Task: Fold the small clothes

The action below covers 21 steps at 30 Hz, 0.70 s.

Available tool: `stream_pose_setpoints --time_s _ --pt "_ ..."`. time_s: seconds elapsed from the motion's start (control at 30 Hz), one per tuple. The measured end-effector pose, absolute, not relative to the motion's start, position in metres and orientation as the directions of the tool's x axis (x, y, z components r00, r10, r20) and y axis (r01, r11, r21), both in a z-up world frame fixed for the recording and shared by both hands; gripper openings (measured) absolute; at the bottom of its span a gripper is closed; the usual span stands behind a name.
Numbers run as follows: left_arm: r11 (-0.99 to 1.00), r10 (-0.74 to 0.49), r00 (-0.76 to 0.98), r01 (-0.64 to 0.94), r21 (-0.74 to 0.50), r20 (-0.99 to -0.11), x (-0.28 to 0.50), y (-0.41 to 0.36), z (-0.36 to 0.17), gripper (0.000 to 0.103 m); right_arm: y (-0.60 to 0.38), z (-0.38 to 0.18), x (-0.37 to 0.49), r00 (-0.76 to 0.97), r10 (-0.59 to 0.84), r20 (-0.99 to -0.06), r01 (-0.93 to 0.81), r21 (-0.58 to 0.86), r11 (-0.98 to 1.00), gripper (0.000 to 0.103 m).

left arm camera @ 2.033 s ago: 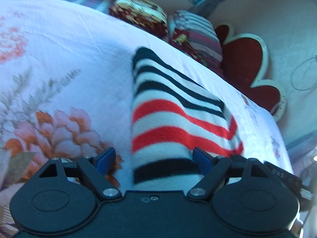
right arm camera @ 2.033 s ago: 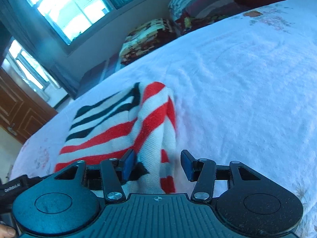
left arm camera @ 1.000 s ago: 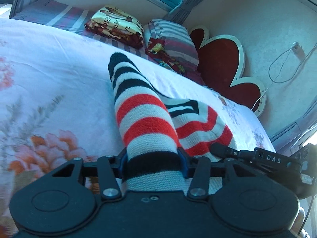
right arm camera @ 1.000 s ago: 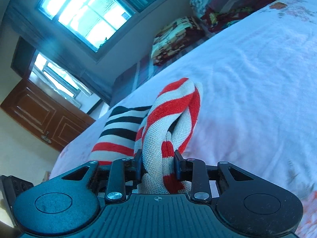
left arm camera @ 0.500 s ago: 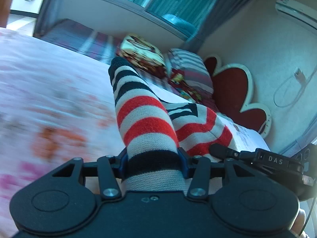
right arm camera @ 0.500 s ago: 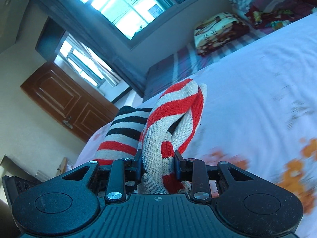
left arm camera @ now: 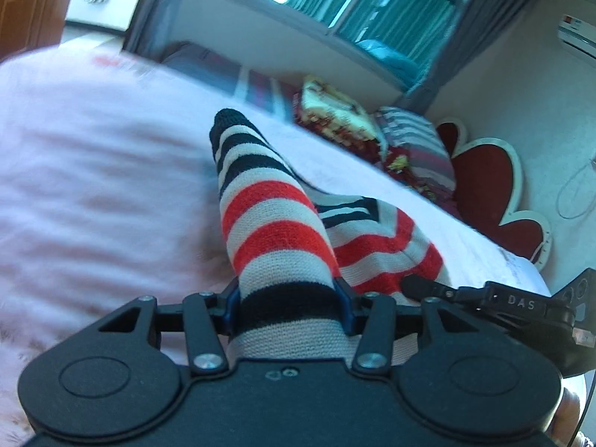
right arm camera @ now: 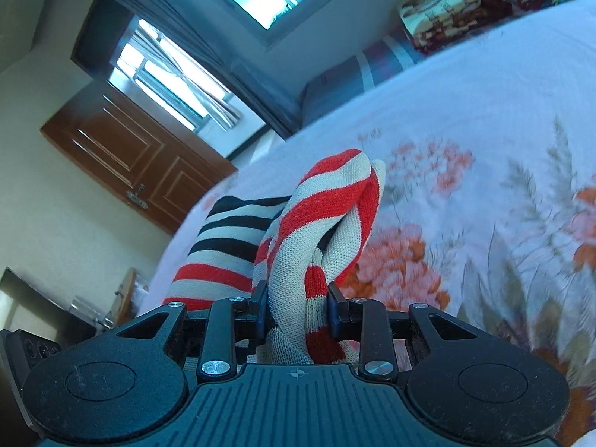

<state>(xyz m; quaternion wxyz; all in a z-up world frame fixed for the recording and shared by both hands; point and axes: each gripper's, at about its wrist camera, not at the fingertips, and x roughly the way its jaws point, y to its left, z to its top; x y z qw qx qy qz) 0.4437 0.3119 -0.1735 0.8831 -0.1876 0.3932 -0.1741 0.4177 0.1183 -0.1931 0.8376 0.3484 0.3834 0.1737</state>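
Left gripper (left arm camera: 287, 307): clamped on the black band at one end of the knit (left arm camera: 275, 223), jaws partly closed with the cloth bunched between the pads.
Right gripper (right arm camera: 298, 307): pinching the other end, a twisted red-and-cream roll of the knit (right arm camera: 320, 231), jaws narrower than the left's.
Knit: held between the two grippers above the bed (left arm camera: 93, 186); whether its far end touches the sheet I cannot tell.
Just changed: two seconds ago both jaws stood open around it as it lay flat; a second ago they had closed, and the grip has not altered since.
Also changed: the room has swung behind it. The door (right arm camera: 141, 160) is now in the right view, the flowers on the sheet have slid across, and the bed blurs in the left view.
Meaning: this looks like a carry, the folded piece being moved sideways across the bed, probably to a spot for setting down.
Risk: the right end is twisted and could come undone on release.
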Motion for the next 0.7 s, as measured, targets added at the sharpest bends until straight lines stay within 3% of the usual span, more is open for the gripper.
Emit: stream_pose_setpoints --time_s 0.07,0.2,0.27,0.5,0.7 --pt "0.867 -0.452 0.626 0.142 -0.477 -0.636 0.445 0.323 -0.19 0.049 0.112 -0.207 0.415 0.647 0.536 -0.542 0.004 0.705 0.709 0.03" --pt "0.866 -0.453 0.643 0.151 -0.477 -0.618 0.445 0.327 -0.201 0.064 0.096 -0.229 0.418 0.616 0.544 -0.569 0.036 0.71 0.703 0.031" --pt "0.876 -0.435 0.645 0.143 -0.46 -0.628 0.447 0.326 -0.197 0.066 0.091 -0.229 0.419 0.619 0.531 -0.578 0.055 0.707 0.705 0.04" --pt "0.908 -0.37 0.722 0.148 -0.392 -0.584 0.434 0.329 -0.151 0.061 0.086 -0.176 0.428 0.694 0.447 -0.564 -0.01 0.613 0.79 0.04" --pt "0.939 -0.308 0.692 0.112 -0.324 -0.653 0.46 0.303 -0.166 0.061 0.13 -0.178 0.453 0.659 0.473 -0.584 -0.082 0.569 0.818 0.039"
